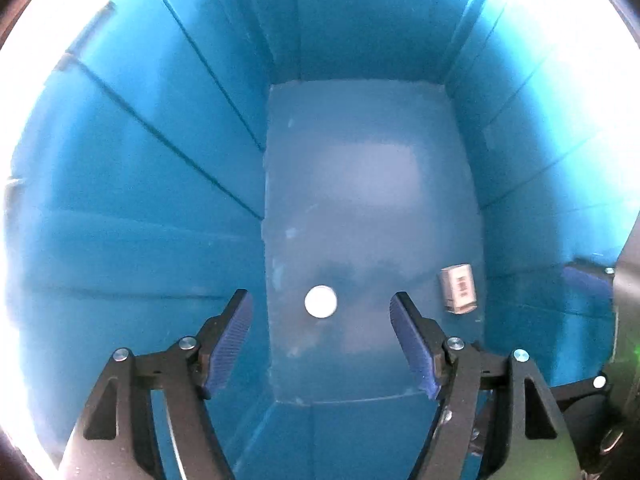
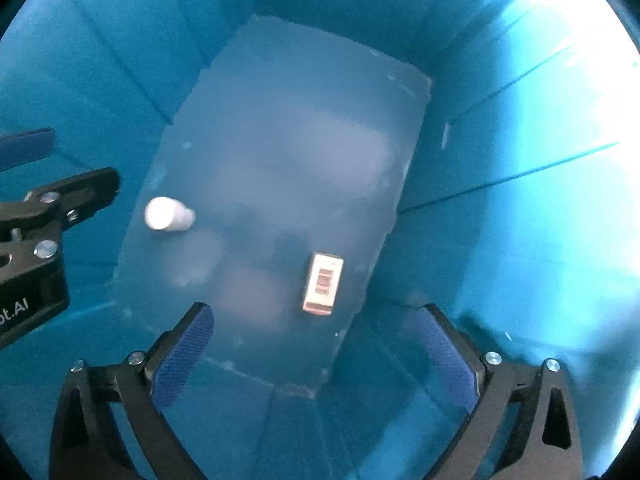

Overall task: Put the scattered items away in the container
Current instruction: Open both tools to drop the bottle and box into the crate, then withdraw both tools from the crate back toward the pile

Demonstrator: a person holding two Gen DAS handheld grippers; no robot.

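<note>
Left claw (image 1: 321, 336): blue-padded jaws stand well apart, nothing between them, pointing steeply down into the deep blue plastic container (image 1: 160, 184). Right claw (image 2: 316, 356): jaws spread wide, likewise empty, aimed straight down into the same container (image 2: 500, 220). Two items lie on the container floor. A small white plastic bottle (image 1: 320, 301) sits below the left claw's gap, apart from both pads; the right wrist view shows this white bottle (image 2: 168, 214) lying on its side near the left wall. A small white rectangular box with a printed label (image 1: 459, 289) rests flat near the right wall; in the right wrist view the box (image 2: 322, 284) lies ahead of the right claw, clear of its pads. The two items are well apart from each other. Assessment: both visible items are deposited and released, so this placement appears complete. Whether further scattered items remain outside cannot be determined, as neither view shows the bench or surroundings beyond the container walls. The left claw's body (image 2: 44, 216) is visible at the left edge of the right wrist view.
</note>
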